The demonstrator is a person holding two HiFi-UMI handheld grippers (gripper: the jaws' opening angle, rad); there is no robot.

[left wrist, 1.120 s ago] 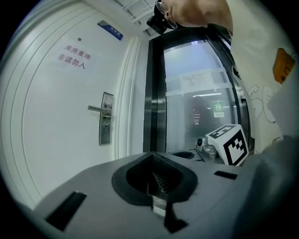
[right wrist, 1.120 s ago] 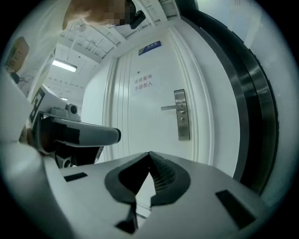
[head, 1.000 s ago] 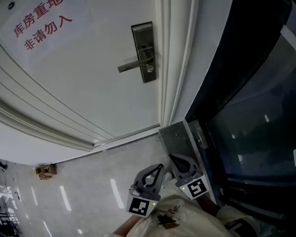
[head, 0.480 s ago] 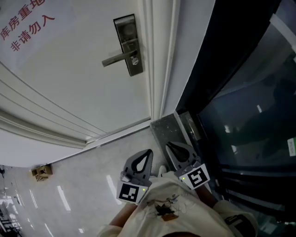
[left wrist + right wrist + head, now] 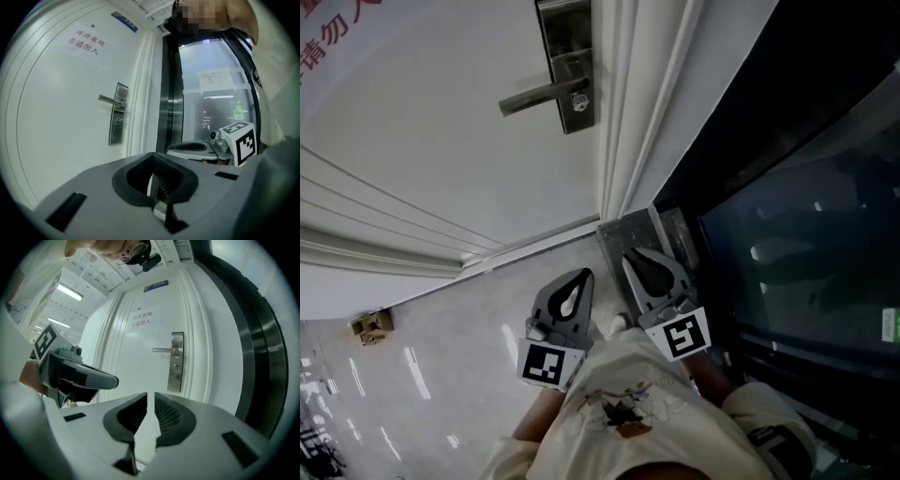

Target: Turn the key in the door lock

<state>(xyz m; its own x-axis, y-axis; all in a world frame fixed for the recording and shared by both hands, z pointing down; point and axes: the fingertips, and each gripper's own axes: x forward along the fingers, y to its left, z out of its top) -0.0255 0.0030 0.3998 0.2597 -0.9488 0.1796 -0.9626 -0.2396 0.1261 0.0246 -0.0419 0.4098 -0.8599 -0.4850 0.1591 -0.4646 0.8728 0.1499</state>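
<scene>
A steel lock plate (image 5: 567,61) with a lever handle (image 5: 534,94) sits on the white door, and a small key (image 5: 578,101) shows in the cylinder below the lever. Both grippers hover low over the floor, well short of the lock. My left gripper (image 5: 579,275) is shut with nothing in it; its tips (image 5: 152,157) point toward the door frame. My right gripper (image 5: 636,255) is beside it, its jaws opening to a narrow slit (image 5: 151,394) with nothing between them. The right gripper view shows the plate (image 5: 176,362) straight ahead.
Red characters (image 5: 328,23) are printed on the door at upper left. A white door frame (image 5: 623,122) and a dark glass panel (image 5: 806,234) stand to the right. A grey stone block (image 5: 628,230) lies at the frame's foot. A small brown object (image 5: 370,325) sits on the glossy floor.
Both grippers have moved forward toward the foot of the door frame. The lock has slid up and left in the head view. The right jaws have parted slightly.
</scene>
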